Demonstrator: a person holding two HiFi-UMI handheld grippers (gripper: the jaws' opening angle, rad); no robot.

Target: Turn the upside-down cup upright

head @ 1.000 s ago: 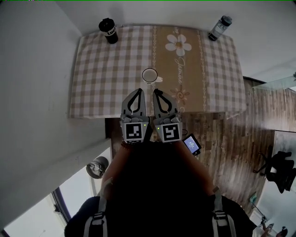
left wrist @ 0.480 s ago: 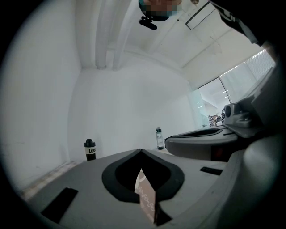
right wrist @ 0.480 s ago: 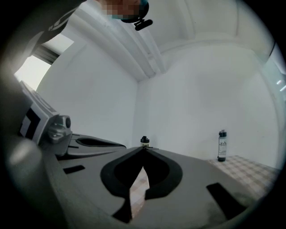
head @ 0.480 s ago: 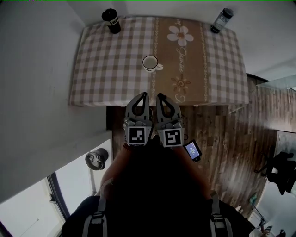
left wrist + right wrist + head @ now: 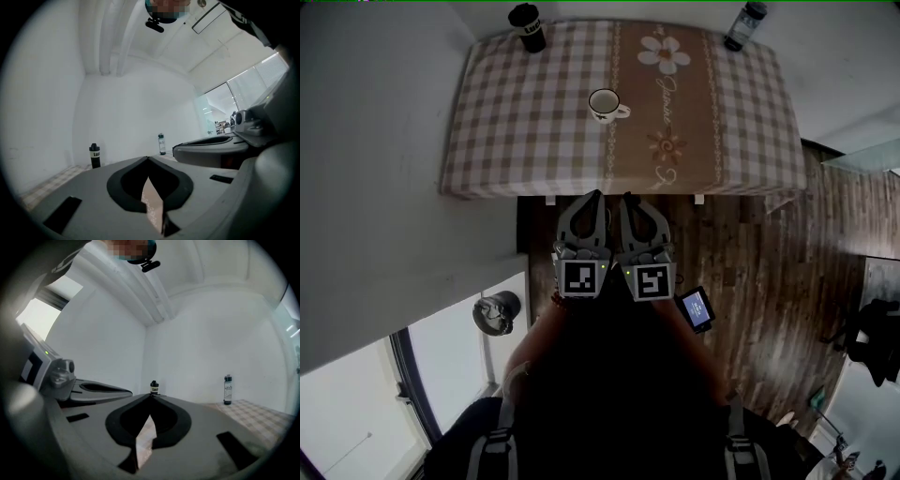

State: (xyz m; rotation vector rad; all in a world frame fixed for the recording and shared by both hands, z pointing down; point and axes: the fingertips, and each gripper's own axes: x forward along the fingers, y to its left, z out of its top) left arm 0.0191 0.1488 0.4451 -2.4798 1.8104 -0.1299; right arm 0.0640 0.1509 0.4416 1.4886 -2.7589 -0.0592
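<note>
A white mug (image 5: 603,103) stands on the checked tablecloth (image 5: 525,122) near the table's middle. Its open mouth faces up and its handle points right. My left gripper (image 5: 596,195) and right gripper (image 5: 625,198) are side by side over the wooden floor, just short of the table's near edge and well short of the mug. Both are shut with nothing between their jaws. In the left gripper view the left gripper (image 5: 148,158) has its tips touching, and so does the right gripper (image 5: 151,395) in the right gripper view. The mug shows in neither gripper view.
A black bottle (image 5: 526,26) stands at the table's far left corner and a dark water bottle (image 5: 743,25) at the far right. A white wall runs along the left. On the floor lie a small screen device (image 5: 695,309) and a round metal object (image 5: 495,312).
Both grippers have drawn back from over the table's near edge to above the floor. The table and mug now sit higher in the head view. The mug has not moved on the cloth.
</note>
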